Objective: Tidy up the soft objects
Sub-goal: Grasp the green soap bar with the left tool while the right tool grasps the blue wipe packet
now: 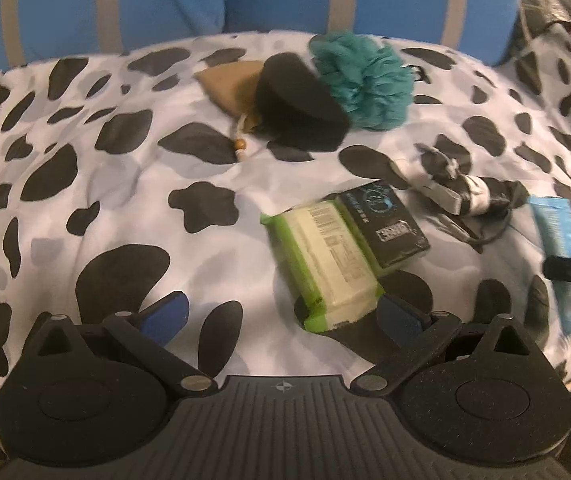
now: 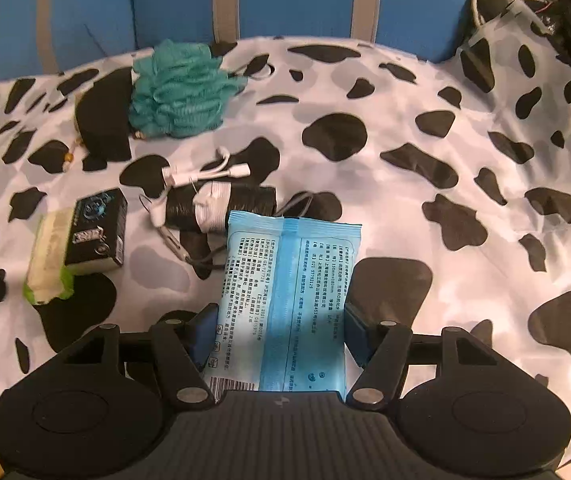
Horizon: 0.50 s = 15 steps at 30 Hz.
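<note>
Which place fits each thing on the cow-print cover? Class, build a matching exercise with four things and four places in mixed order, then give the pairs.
Things:
1. blue wipes pack
2. teal bath pouf
3. black box
4. green wipes pack

Places:
A. lying partly on the green wipes pack
B. just ahead of the open left gripper
C. between the fingers of the right gripper
D. far side, beside the black foam piece

Pairs: 1-C, 2-D, 3-A, 4-B
</note>
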Each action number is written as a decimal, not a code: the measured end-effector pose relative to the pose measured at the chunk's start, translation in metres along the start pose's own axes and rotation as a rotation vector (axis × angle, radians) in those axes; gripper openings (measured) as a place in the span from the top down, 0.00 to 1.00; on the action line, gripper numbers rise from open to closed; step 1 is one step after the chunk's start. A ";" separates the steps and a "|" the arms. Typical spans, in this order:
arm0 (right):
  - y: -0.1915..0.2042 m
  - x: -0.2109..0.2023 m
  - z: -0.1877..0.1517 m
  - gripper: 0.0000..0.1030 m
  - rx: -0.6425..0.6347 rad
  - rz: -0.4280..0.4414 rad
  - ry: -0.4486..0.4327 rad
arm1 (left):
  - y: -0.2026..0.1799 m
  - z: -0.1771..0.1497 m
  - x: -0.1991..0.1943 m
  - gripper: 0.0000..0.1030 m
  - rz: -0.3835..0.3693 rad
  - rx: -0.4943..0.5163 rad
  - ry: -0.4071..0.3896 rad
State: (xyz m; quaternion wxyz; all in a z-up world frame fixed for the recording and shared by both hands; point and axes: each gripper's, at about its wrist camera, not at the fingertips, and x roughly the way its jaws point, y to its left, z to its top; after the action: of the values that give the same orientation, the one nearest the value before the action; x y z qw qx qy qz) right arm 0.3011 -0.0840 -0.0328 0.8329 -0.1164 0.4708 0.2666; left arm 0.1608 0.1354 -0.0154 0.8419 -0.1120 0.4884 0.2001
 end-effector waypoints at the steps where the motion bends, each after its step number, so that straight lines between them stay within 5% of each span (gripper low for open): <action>1: -0.002 -0.003 0.000 0.35 -0.001 0.002 -0.008 | 0.000 0.002 0.002 0.00 0.009 -0.008 0.002; 7: -0.013 -0.021 -0.002 0.35 0.009 0.011 -0.030 | -0.003 0.014 0.020 0.05 0.043 -0.035 0.010; 15: -0.038 -0.051 -0.012 0.35 0.102 0.050 -0.049 | -0.001 0.022 0.053 0.11 -0.024 -0.111 0.099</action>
State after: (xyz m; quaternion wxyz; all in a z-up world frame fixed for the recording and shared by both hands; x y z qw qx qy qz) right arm 0.2928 -0.1378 0.0017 0.8420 -0.0557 0.4661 0.2658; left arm 0.2016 0.1549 -0.0505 0.8116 -0.1743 0.5163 0.2109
